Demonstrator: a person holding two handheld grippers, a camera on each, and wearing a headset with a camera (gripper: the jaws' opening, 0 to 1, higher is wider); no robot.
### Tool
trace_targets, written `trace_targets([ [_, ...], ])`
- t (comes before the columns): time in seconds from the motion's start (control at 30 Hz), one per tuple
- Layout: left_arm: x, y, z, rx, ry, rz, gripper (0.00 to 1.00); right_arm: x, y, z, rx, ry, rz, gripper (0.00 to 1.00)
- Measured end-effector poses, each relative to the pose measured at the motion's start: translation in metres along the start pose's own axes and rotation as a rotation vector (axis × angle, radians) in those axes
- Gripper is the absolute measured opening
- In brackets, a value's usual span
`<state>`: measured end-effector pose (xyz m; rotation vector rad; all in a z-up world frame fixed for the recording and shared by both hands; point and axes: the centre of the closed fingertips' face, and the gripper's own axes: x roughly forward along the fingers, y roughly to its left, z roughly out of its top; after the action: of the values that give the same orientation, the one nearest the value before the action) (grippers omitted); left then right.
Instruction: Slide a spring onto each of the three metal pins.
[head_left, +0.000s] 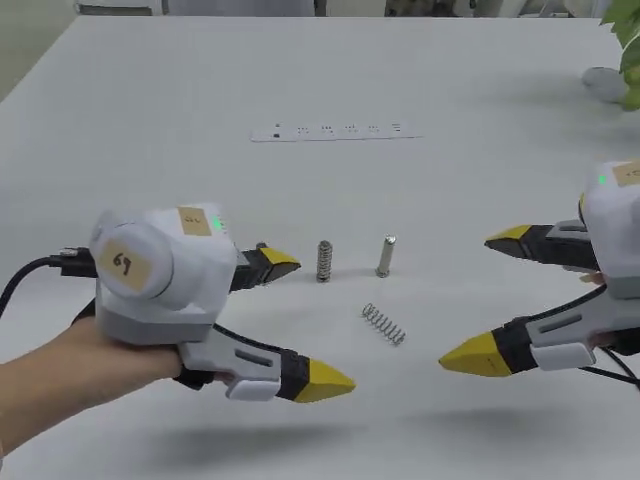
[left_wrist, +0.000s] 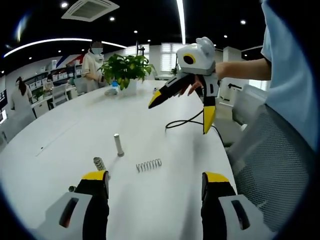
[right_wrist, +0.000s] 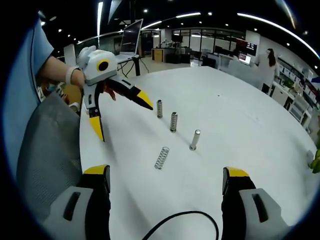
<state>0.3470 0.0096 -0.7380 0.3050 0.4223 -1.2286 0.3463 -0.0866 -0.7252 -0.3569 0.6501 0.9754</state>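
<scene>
The loose spring (head_left: 383, 325) lies on its side on the white table (head_left: 450, 180), just in front of the pins and touching none of them. Behind it I see the bare pin (head_left: 386, 256) standing upright with nothing on it, and beside that the middle pin (head_left: 324, 261), upright with a spring coiled around it. In the right gripper view the three stand in a row: the bare pin (right_wrist: 194, 140) nearest, the middle pin (right_wrist: 173, 121) next, then the far pin (right_wrist: 159, 108), which also wears a spring, with the loose spring (right_wrist: 161, 157) lying in front of them. In the head view the far pin is mostly hidden behind a jaw of my left gripper (head_left: 318, 322). That gripper hangs just above the table left of the pins, jaws spread wide and holding nothing, the loose spring off to its open side. My right gripper (head_left: 468, 298) faces it from the other side of the pins, jaws equally wide apart and empty. Each sees the other across the work: the right gripper (left_wrist: 179, 118) in the left gripper view, the left gripper (right_wrist: 125, 122) in the right one. Farther up the table lies a white power strip (head_left: 335, 132), and a potted plant (left_wrist: 125, 69) stands at the far end.
</scene>
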Motion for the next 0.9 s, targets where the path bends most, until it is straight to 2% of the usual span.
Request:
trace_targets([
  [0.17, 0.021, 0.006, 0.005, 0.026, 0.002, -0.021, 0.66, -0.009, -0.001, -0.006, 0.02, -0.003, -0.01, 0.92],
  [0.27, 0.034, 0.006, 0.005, 0.039, 0.016, -0.048, 0.63, -0.014, -0.001, -0.011, 0.027, 0.0, -0.017, 0.92],
  [0.37, 0.04, 0.004, 0.005, 0.052, 0.025, -0.067, 0.62, -0.019, -0.001, -0.015, 0.041, -0.002, -0.025, 0.91],
  [0.5, 0.046, 0.002, 0.001, 0.082, 0.058, -0.1, 0.6, -0.021, -0.001, -0.018, 0.052, -0.001, -0.033, 0.91],
  [0.6, 0.046, 0.003, -0.006, 0.134, 0.112, -0.123, 0.59, -0.022, 0.0, -0.02, 0.059, 0.0, -0.036, 0.91],
  [0.67, 0.047, 0.0, -0.005, 0.131, 0.121, -0.15, 0.6, -0.022, 0.0, -0.021, 0.064, -0.003, -0.035, 0.91],
  [0.7, 0.046, 0.001, -0.007, 0.19, 0.146, -0.161, 0.58, -0.022, 0.0, -0.021, 0.066, -0.001, -0.035, 0.9],
  [0.77, 0.046, 0.003, -0.008, 0.248, 0.18, -0.171, 0.54, -0.022, 0.001, -0.022, 0.067, -0.001, -0.035, 0.9],
  [0.83, 0.049, 0.005, -0.007, 0.288, 0.198, -0.182, 0.51, -0.022, 0.001, -0.021, 0.071, -0.004, -0.032, 0.9],
  [0.9, 0.053, 0.006, -0.006, 0.299, 0.213, -0.185, 0.5, -0.022, 0.002, -0.021, 0.072, -0.008, -0.033, 0.9],
])
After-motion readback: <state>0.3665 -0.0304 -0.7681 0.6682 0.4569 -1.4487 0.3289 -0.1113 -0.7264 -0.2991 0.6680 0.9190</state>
